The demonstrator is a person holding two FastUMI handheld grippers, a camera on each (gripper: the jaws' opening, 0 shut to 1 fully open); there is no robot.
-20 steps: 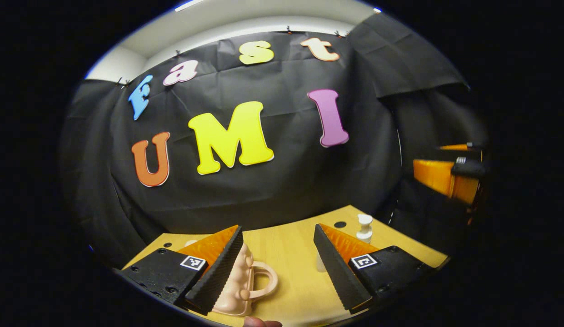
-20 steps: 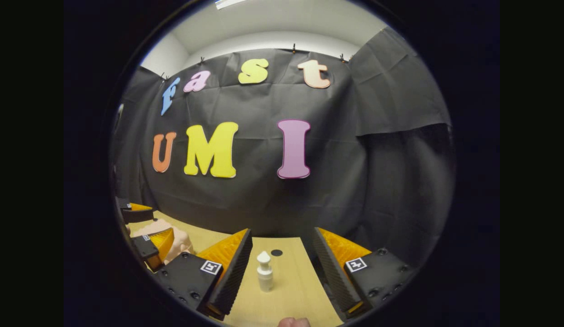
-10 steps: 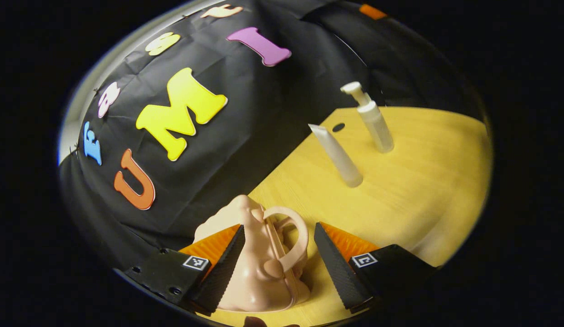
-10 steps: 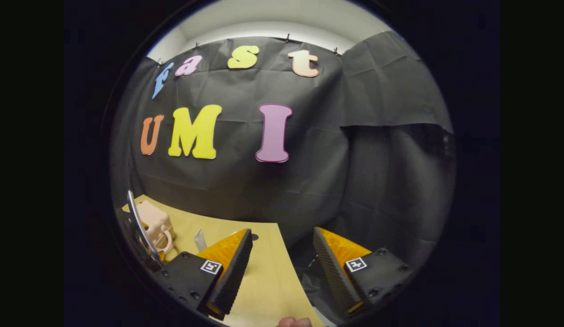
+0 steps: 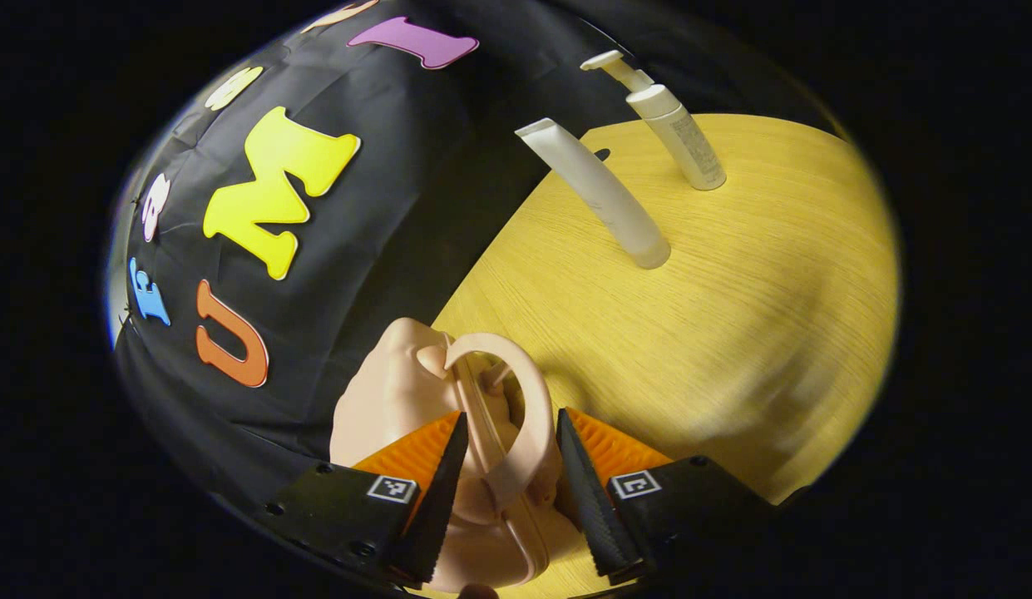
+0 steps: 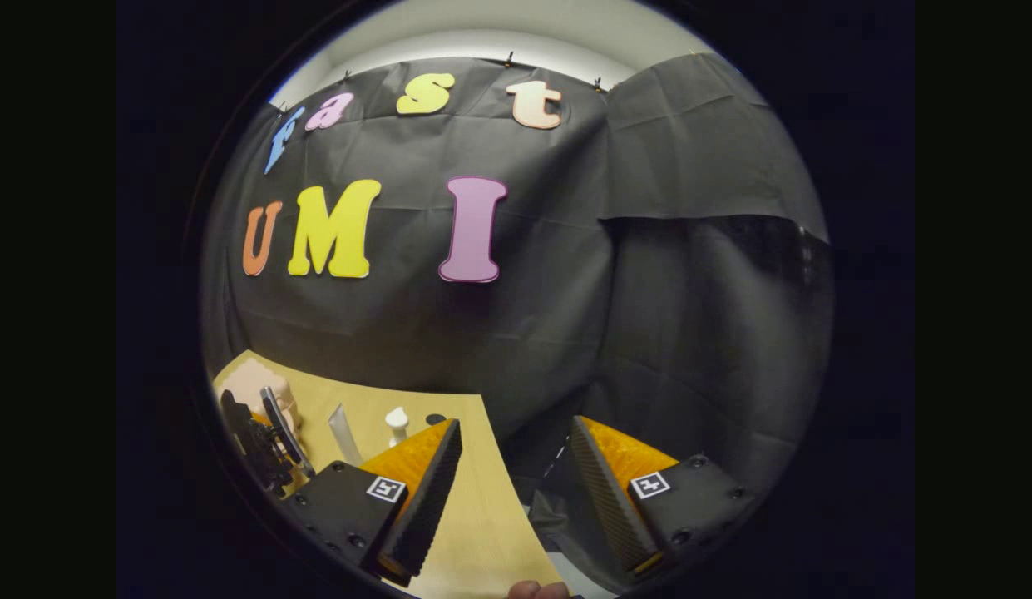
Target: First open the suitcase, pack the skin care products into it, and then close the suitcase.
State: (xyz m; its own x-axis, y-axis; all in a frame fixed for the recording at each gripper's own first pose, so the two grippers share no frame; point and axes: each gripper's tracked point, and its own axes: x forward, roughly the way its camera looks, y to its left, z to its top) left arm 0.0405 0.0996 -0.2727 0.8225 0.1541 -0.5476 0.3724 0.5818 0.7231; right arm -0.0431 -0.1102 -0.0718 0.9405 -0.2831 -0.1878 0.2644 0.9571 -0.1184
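The small peach-pink moulded plastic suitcase (image 5: 407, 408) is seen standing on its edge on the yellow wooden desk (image 5: 732, 333), close to the desk's edge by the black cloth wall, its looped carry handle (image 5: 516, 416) uppermost. The left claw (image 5: 503, 487) is placed astride that handle, one finger on each side; the gap is narrow, but whether both fingers press on the handle cannot be told. The placement is judged to serve the opening step: the case is likely being steadied or its halves parted at the handle seam, which appears closed.

Beyond the suitcase, further onto the desk, a white squeeze tube (image 5: 599, 195) is stood on its cap, and just past it a white pump bottle (image 5: 674, 133) is upright; both are well apart from the case and not yet packed.

The right claw (image 6: 516, 491) is held wide with nothing between its fingers, off to the side of the suitcase (image 6: 254, 387), presumably kept ready for the products.
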